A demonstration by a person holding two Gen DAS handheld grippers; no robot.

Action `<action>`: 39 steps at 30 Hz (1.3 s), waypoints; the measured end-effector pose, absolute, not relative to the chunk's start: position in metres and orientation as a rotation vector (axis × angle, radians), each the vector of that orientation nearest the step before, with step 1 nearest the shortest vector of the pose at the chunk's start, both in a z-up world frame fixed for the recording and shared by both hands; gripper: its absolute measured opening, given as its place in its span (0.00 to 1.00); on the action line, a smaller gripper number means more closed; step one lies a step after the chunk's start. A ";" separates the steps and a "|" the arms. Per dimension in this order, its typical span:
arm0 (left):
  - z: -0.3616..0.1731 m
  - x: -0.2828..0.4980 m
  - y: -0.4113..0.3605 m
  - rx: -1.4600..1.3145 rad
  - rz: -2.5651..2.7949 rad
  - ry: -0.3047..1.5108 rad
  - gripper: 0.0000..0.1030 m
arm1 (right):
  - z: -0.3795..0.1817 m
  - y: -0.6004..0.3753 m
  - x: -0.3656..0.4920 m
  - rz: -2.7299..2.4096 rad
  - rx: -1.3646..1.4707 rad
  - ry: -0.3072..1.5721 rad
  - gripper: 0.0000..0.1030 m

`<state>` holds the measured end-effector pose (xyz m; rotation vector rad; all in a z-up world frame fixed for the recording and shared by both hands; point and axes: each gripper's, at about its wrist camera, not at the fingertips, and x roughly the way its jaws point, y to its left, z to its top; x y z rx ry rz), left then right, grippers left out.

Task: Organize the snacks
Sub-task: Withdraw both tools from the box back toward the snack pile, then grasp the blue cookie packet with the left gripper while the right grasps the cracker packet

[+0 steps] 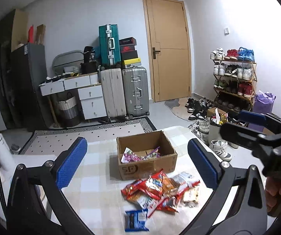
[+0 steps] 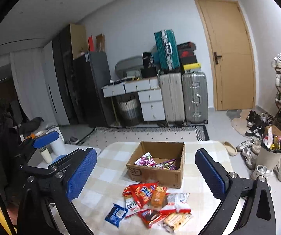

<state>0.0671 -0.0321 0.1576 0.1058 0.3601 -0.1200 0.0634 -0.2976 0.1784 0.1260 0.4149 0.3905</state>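
Left wrist view showed the left gripper (image 1: pixel 137 159) with its two blue-padded fingers (image 1: pixel 72 163) spread wide and nothing between them. Past the fingertips, toward 12 o'clock, an open cardboard box (image 1: pixel 147 165) sat on the checked table (image 1: pixel 93 192), and a few purple wrappers (image 1: pixel 138 154) lay inside it. Nearer the camera, at 6 o'clock from the box and just beside its front wall, a loose heap of snack packets (image 1: pixel 160 190) lay on the table, mostly red and orange. A blue packet (image 1: pixel 136 220) lay apart from the heap at its 7 o'clock. At 3 o'clock the right gripper (image 1: pixel 258 125) came into the frame, with a hand (image 1: pixel 277 192) partly visible at its handle.

Right wrist view showed the right gripper (image 2: pixel 146 171) with its jaws equally far apart and empty. The same cardboard box (image 2: pixel 158 172) stood ahead at 12 o'clock, with the purple wrappers (image 2: pixel 154 162) against its near wall. The snack packets (image 2: pixel 156 201) were piled at 6 o'clock from the box, and the blue packet (image 2: pixel 117 213) lay at the heap's 8 o'clock. Part of the left gripper (image 2: pixel 46 140) showed at 9 o'clock.

Beyond the table, a patterned rug (image 2: pixel 150 135) covered the floor. Three suitcases (image 2: pixel 183 96) stood by the far wall at 12 o'clock, the teal one stacked on top, beside a wooden door (image 2: pixel 230 58) at 1 o'clock. A shoe rack (image 1: pixel 234 80) stood at 2 o'clock, with loose shoes (image 1: pixel 199 109) on the floor before it.
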 end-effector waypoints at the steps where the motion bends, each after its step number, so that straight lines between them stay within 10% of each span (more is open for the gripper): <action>1: 0.159 0.059 -0.032 0.098 -0.117 0.360 1.00 | 0.180 -0.299 0.054 0.402 0.133 0.405 0.99; 21: 0.102 -0.010 0.037 -0.089 0.023 0.418 1.00 | 0.121 -0.292 -0.027 0.298 0.034 0.328 0.99; 39: -0.122 0.122 0.034 -0.099 0.003 0.834 1.00 | -0.041 -0.284 0.058 0.262 0.046 0.627 0.99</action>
